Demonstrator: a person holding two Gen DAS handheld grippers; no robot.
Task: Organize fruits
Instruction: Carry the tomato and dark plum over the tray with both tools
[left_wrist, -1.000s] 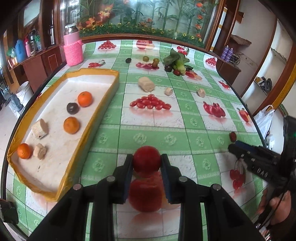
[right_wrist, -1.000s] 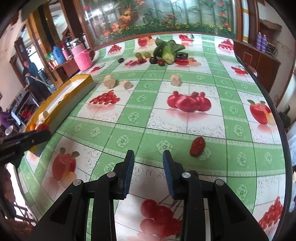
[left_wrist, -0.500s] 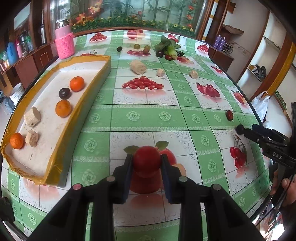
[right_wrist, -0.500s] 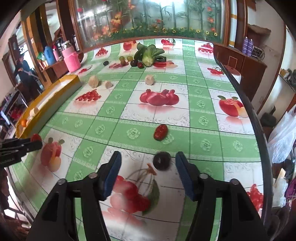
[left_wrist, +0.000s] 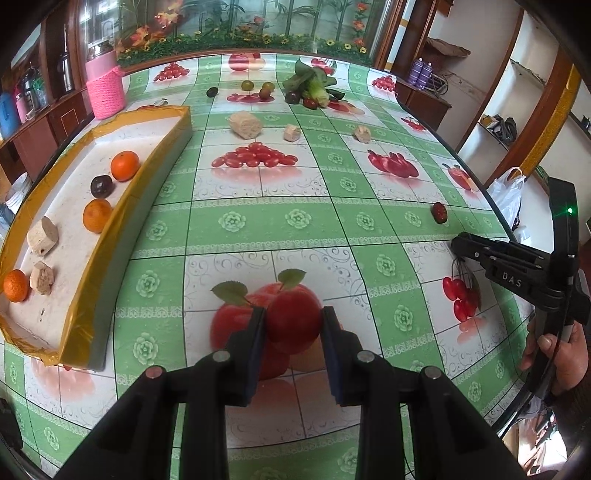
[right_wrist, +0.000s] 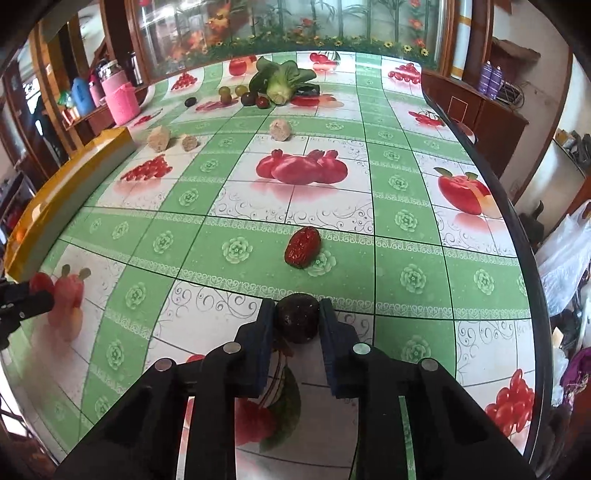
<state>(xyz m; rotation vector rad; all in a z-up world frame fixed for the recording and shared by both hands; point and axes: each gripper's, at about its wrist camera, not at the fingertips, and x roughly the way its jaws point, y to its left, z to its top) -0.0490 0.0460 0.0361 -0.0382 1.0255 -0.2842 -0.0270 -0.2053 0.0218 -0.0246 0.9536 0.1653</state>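
Holding, left: my left gripper (left_wrist: 293, 325) was closed on a red round fruit (left_wrist: 293, 316), pads pressed to both its sides, above the printed tablecloth (left_wrist: 236, 221).
Holding, right: my right gripper (right_wrist: 297, 319) pinched a dark wrinkled fruit (right_wrist: 298, 322) between its fingertips.
Tray: the yellow-rimmed tray (left_wrist: 110, 236) lay to the left, holding oranges (left_wrist: 125, 165) and a dark plum (left_wrist: 101, 185).
Loose fruit: a red date (right_wrist: 302, 247) lay on the cloth just beyond my right fingers.

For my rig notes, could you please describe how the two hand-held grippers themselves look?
Each is black plastic: the left hand-held gripper and right hand-held gripper have dark blue finger pads and round silver bolts. Seen side-on, the right one bears white "DAS" lettering and a green light.
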